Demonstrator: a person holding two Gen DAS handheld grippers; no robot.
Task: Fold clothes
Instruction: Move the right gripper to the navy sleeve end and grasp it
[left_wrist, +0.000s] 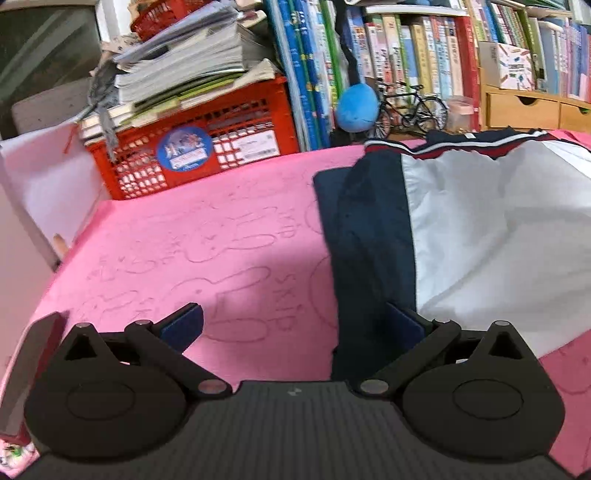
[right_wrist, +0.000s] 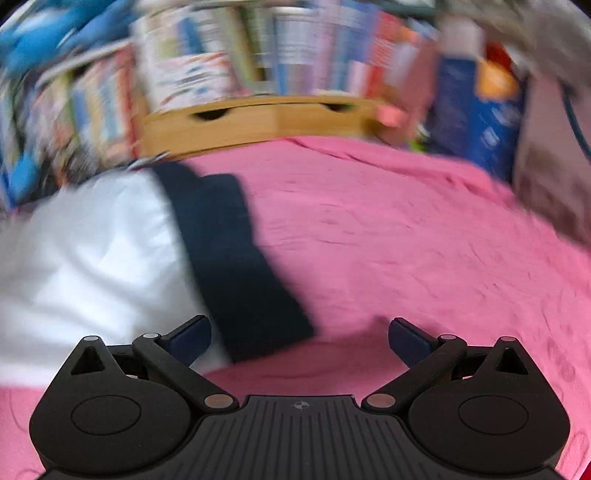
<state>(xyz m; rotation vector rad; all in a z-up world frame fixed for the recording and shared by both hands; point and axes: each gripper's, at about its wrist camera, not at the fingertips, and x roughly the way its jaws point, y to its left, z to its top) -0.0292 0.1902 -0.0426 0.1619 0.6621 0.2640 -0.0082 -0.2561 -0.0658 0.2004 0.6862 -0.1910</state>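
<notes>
Pink embossed blanket (left_wrist: 221, 229), smooth white-navy jacket (left_wrist: 480, 236)

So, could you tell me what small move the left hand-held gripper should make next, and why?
Probably ease the left hand-held gripper slightly right and forward, then close on the near navy edge of the navy-and-white garment. Its jaws are open and empty, and the navy panel already lies between them on the pink embossed cloth.
</notes>
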